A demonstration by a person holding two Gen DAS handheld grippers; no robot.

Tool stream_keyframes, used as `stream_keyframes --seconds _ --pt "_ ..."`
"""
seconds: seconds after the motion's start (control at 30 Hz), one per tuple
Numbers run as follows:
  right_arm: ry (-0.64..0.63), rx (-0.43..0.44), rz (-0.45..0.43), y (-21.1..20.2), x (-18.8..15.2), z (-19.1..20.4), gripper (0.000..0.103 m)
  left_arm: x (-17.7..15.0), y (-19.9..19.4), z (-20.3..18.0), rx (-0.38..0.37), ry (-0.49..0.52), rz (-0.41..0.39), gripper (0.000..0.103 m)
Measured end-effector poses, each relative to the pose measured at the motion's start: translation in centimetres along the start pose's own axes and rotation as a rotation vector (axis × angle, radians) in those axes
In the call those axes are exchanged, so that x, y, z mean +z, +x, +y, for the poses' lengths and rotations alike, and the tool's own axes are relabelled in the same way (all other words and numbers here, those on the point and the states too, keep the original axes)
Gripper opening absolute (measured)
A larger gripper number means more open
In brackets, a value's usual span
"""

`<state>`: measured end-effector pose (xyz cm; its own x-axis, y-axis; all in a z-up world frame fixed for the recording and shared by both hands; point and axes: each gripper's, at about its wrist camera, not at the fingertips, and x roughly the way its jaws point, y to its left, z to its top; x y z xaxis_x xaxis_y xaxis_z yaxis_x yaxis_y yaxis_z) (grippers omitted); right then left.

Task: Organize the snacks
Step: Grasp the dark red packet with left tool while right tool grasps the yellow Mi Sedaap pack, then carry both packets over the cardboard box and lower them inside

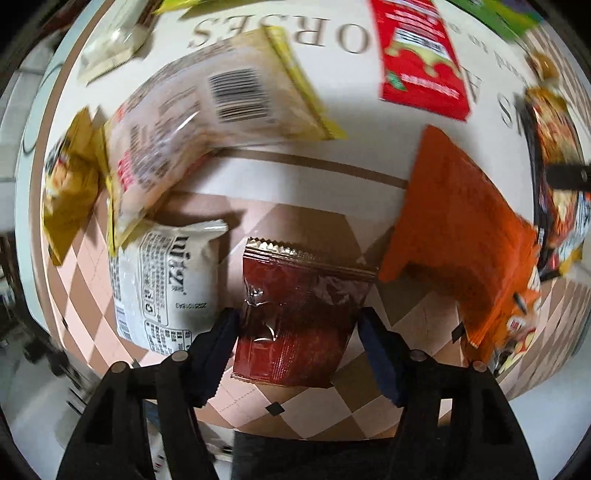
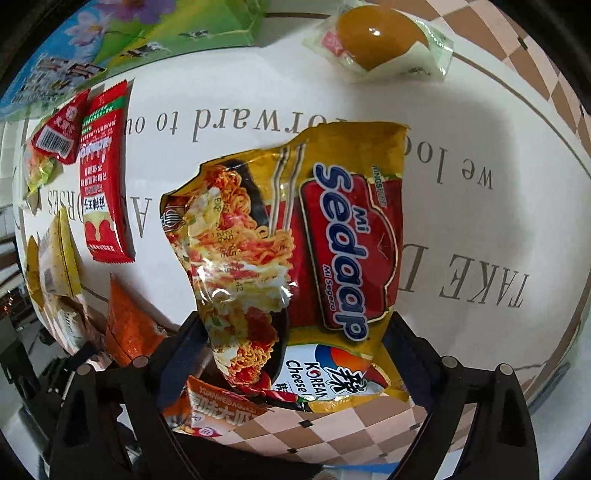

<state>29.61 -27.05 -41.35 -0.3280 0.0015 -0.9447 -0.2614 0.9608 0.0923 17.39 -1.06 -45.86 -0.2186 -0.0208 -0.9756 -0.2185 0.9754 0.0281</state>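
In the left wrist view my left gripper (image 1: 297, 321) is open, its fingers either side of a dark red foil packet (image 1: 299, 314) lying on the checked tablecloth (image 1: 332, 229). A white packet (image 1: 166, 288) lies just left of it, an orange packet (image 1: 461, 240) to the right. In the right wrist view my right gripper (image 2: 295, 332) is shut on a yellow Mi Sedaap noodle packet (image 2: 314, 251), which fills the space between the fingers and looks lifted off the table. An orange snack packet (image 2: 218, 410) shows below it.
A pale packet with a barcode (image 1: 207, 122), a yellow packet (image 1: 66, 184) and a red sachet (image 1: 421, 55) lie farther off. The right wrist view shows a red sachet (image 2: 105, 177), a wrapped brown egg (image 2: 380, 40), a green carton (image 2: 155, 29) and an orange packet (image 2: 129, 325).
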Motion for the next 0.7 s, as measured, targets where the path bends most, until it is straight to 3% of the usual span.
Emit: stream_keyframes --seconds 0.1,0.2,0.33,0.4,0.7 --pt "-0.040 -0.039 -0.010 -0.6 0.8 1.9 0.100 0.2 0.4 -0.5 0.012 0.013 -0.001 0.064" --pt "-0.063 -0.080 0.006 -0.3 1.0 3.5 0.101 0.4 0.7 -0.6 0.032 0.015 -0.029 0.055" --pt "-0.051 -0.111 0.005 0.5 1.8 4.5 0.100 0.0 0.3 -1.3 0.066 0.018 -0.052 0.053" --pt "-0.038 -0.138 -0.030 1.0 0.9 4.8 0.091 0.1 -0.1 -1.0 0.065 0.007 -0.063 0.053" --pt "0.061 0.021 -0.075 -2.0 -3.9 3.6 0.088 -1.5 -8.0 1.9 -0.009 -0.018 -0.193 0.053"
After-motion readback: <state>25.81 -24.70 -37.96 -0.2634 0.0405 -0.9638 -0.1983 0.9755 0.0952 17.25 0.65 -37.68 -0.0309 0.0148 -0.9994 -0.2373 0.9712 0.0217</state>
